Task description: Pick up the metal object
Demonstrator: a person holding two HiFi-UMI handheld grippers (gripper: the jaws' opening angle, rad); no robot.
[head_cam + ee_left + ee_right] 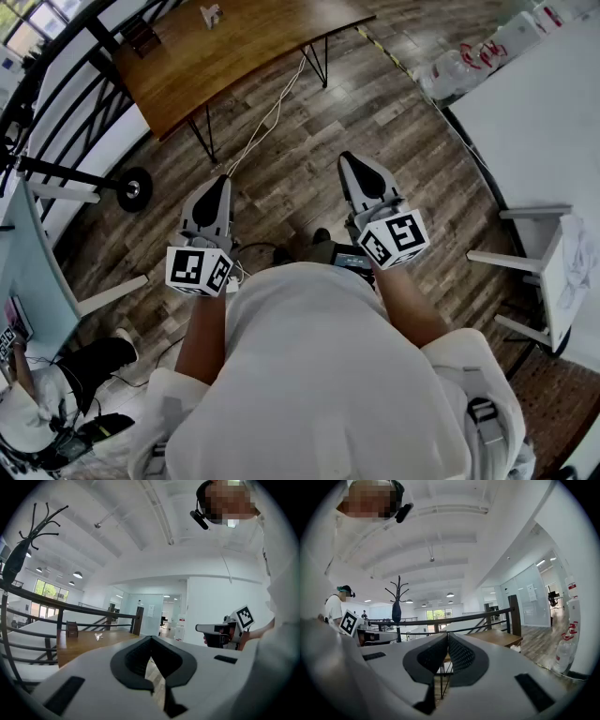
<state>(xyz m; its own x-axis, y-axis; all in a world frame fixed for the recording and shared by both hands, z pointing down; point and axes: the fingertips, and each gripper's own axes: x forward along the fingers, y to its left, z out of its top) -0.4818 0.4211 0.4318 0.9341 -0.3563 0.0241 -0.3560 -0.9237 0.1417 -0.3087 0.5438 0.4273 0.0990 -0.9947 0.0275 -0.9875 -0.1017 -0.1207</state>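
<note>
The metal object (211, 14) is a small pale piece lying on the brown wooden table (244, 52) at the far side of the room; it also shows in the left gripper view as the metal object (98, 636) on the tabletop. Both grippers are held in front of the person's body over the plank floor, well short of the table. The left gripper (220, 181) is shut with nothing between its jaws, as the left gripper (151, 642) shows close up. The right gripper (349, 160) is shut and empty too, seen close as the right gripper (447, 636).
A black railing (66, 89) runs along the left of the table, and a small brown box (71, 629) stands on the tabletop. A white cable (267, 117) trails over the floor under the table. A large white table (544, 112), a white chair (548, 267) and water bottles (469, 61) are at the right.
</note>
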